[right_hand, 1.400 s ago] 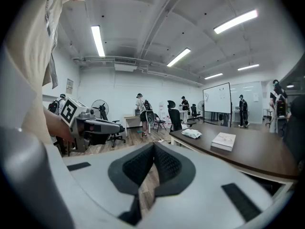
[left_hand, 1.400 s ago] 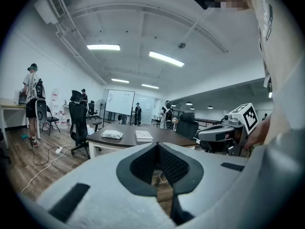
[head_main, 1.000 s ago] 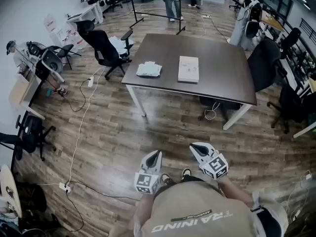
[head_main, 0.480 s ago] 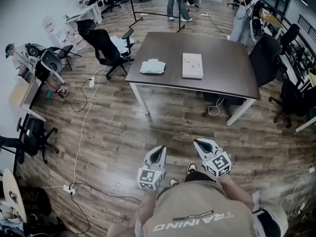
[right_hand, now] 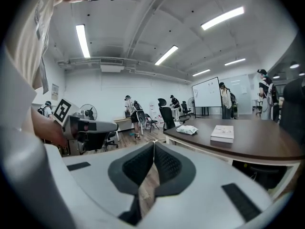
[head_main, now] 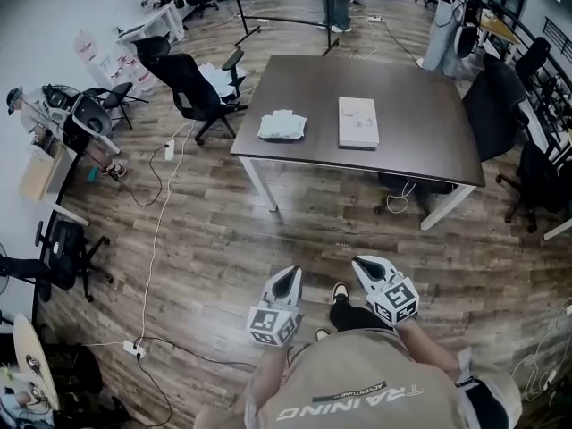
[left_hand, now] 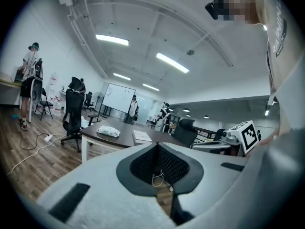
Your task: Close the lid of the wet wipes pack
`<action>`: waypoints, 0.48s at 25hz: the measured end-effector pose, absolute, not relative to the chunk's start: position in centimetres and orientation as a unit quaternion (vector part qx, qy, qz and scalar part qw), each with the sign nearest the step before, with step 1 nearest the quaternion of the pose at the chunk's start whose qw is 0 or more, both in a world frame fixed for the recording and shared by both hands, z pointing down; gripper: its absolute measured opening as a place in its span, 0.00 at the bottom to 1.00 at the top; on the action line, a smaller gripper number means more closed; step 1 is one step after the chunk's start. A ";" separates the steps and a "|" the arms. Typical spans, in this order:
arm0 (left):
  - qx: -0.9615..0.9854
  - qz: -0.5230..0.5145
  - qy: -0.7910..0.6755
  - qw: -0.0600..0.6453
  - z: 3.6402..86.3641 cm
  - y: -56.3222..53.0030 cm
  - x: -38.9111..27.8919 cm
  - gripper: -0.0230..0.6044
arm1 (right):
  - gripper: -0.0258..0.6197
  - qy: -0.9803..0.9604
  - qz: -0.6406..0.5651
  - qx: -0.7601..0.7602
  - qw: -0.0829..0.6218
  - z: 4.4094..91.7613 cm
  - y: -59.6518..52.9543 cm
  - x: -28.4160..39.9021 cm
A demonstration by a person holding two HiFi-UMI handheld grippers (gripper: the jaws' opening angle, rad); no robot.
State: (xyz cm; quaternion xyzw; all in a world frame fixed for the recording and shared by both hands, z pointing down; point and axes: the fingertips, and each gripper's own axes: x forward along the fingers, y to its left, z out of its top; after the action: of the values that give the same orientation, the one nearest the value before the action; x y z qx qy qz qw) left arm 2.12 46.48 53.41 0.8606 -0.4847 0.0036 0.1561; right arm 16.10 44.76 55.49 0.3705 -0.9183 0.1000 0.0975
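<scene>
Wooden floor (head_main: 206, 239) slides by as the person steps toward the distant wet wipes pack (head_main: 281, 125); left gripper (head_main: 286, 275) and right gripper (head_main: 362, 264) stay clenched, empty.

Wet wipes pack (head_main: 282, 125) laid on worktop (head_main: 429, 119), near left edge. Flat box (head_main: 357, 121) set on worktop, mid-width. Office chair (head_main: 189, 83) placed left of worktop.

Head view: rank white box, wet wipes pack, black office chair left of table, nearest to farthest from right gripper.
1. White box, on the table, ahead of the right gripper.
2. Wet wipes pack, left of the box.
3. Black office chair, past the table's left end.
</scene>
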 end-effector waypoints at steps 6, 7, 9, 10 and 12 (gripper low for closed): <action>0.857 0.031 -0.491 0.154 53.8 40.3 2.6 0.05 | 0.06 -0.930 0.095 0.342 0.096 56.1 37.3 15.2; 0.856 0.035 -0.493 0.151 53.9 39.2 2.6 0.05 | 0.06 -0.932 0.093 0.336 0.095 56.1 36.2 15.1; 0.851 0.034 -0.503 0.148 53.7 37.1 2.7 0.05 | 0.06 -0.935 0.097 0.327 0.094 56.1 34.1 15.0; 0.848 0.029 -0.509 0.147 53.5 36.1 2.8 0.05 | 0.06 -0.936 0.103 0.323 0.094 56.3 33.1 15.1; 0.842 0.018 -0.519 0.145 52.9 34.1 3.0 0.05 | 0.06 -0.936 0.116 0.318 0.094 56.5 31.2 15.4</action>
State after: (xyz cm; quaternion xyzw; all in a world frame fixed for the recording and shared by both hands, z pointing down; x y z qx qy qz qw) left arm 3.04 34.14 52.93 0.8420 -0.5192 0.0184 0.1452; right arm 15.39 31.17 56.53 0.3178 -0.9364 0.1158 0.0936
